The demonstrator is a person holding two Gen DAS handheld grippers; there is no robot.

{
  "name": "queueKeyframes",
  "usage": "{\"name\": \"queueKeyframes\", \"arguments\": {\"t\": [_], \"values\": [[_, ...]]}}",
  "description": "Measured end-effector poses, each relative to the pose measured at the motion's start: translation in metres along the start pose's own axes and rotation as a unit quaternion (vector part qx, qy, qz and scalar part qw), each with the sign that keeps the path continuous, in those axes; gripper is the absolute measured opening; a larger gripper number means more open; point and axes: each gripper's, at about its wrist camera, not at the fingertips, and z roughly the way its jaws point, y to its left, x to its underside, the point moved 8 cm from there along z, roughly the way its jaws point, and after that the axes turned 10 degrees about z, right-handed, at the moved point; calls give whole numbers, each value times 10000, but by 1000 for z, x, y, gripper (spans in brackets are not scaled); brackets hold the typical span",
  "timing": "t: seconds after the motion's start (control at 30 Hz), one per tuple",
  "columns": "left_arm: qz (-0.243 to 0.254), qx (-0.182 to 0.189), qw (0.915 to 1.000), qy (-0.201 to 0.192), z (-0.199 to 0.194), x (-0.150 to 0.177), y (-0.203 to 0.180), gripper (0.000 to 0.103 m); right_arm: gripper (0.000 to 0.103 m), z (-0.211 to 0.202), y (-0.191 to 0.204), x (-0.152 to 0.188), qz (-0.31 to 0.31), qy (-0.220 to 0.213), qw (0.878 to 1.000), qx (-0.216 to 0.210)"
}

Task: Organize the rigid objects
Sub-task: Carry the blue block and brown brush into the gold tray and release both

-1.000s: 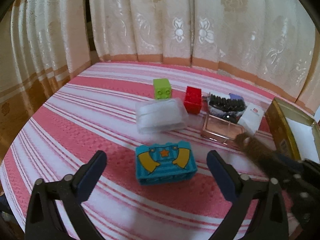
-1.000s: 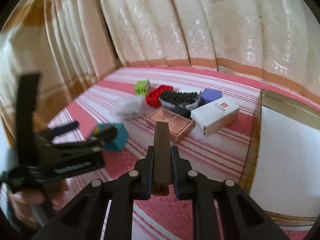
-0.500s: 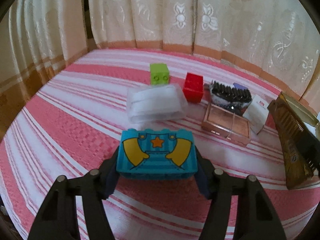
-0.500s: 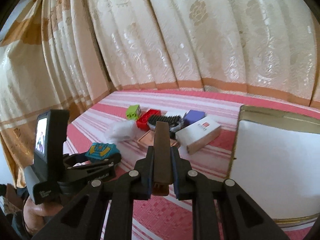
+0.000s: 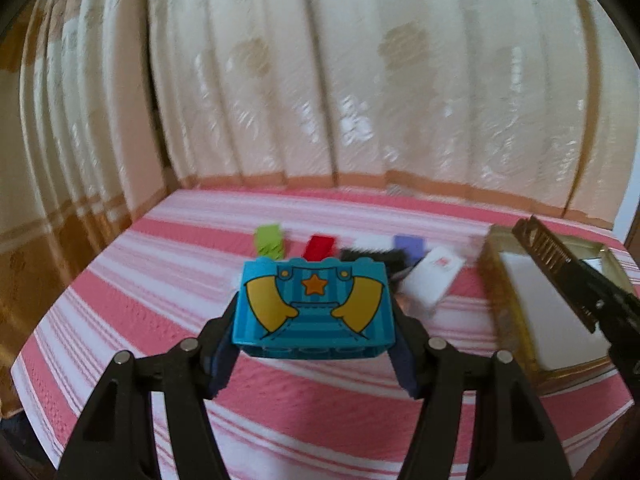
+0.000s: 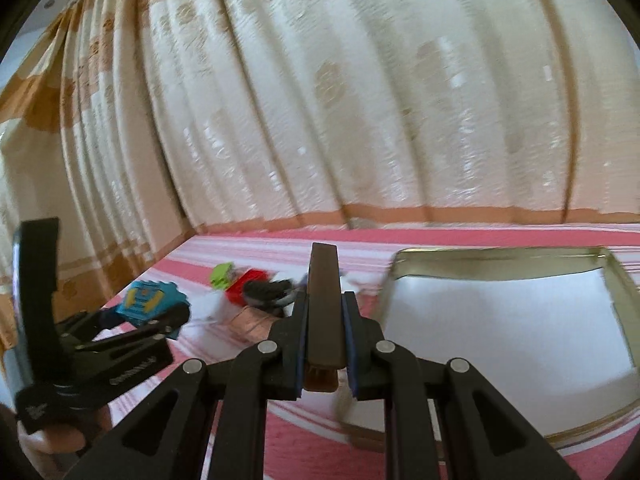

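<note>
Okay, my left gripper (image 5: 314, 332) was spread around the teal block (image 5: 314, 308) a second ago; now the pads pinch its sides and it's lifted off the striped bedspread (image 5: 120, 300). My right gripper (image 6: 324, 344) stays pressed tight on the brown comb (image 6: 325, 312), now carried close to the gold tray (image 6: 496, 258). So both hands are loaded and headed for the tray, I'd say. Green block (image 5: 271, 241), red block (image 5: 320, 247), brush (image 5: 376, 258) and white box (image 5: 434, 280) still wait on the bedspread.
</note>
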Motion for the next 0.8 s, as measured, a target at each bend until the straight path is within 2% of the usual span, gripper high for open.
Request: {"name": "queueKeyframes", "arguments": {"t": [0.2,0.4,0.57,0.8], "values": [[230,278,9991,-213,-7,-21,-42,64,17,-20,-49,-10,-94,-255,9979,583],[394,592,9968,-366,-9,-38,-88,64,17,-36,-106,-23,103,-393,9932,1090],[524,860,9938,-465,-9,-50,-127,64,17,-47,-146,-29,184,-428,9872,1528],[708,1330,9876,-447,2,-55,-181,64,17,-43,-175,-26,228,-260,9783,2042]]}}
